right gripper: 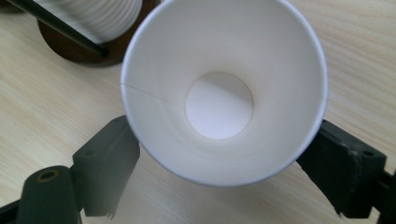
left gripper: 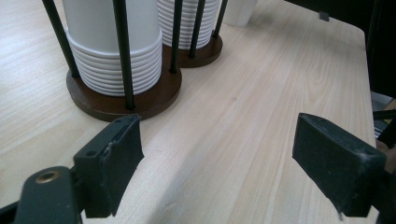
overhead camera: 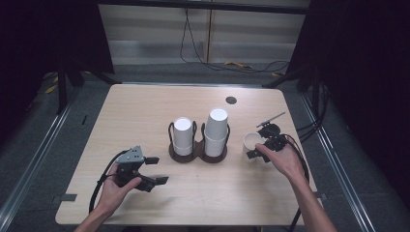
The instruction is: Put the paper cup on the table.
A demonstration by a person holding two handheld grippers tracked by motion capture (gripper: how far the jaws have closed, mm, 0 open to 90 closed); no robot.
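Editor: Cup first. Where is it, and who has it?

Photographer: The single white paper cup (right gripper: 219,105) sits between the jaws of the right gripper (overhead camera: 258,144), at about 3 o'clock from the twin-post cup holder (overhead camera: 193,158) on the wooden table (overhead camera: 145,106). Its mouth faces back along the gripper. The two black jaws are closed against its wall just behind the rim, one at 8 o'clock and one at 4 o'clock in the right gripper view. The rim is round, so the squeeze looks light.

Editor: And the other hand?

Photographer: The left gripper (overhead camera: 159,170) rests low at 7 o'clock from the holder, jaws spread wide with nothing but bare tabletop between them.

Editor: What does the step ask for?

Photographer: Both stacks stand bottom-up, the shorter stack (overhead camera: 183,135) at the holder's 9 o'clock side and the taller stack (overhead camera: 216,130) at its 3 o'clock side. If this cup is bound for the taller one, I'd judge that it must be turned mouth-down, centred over that stack's top, and lowered straight between the black rods.

Editor: Risks?

Photographer: Thin paper. Press harder and the rim goes oval and catches a rod. Slacken off and the cup slips. The free gripper could steady the holder's base if it starts to slide.
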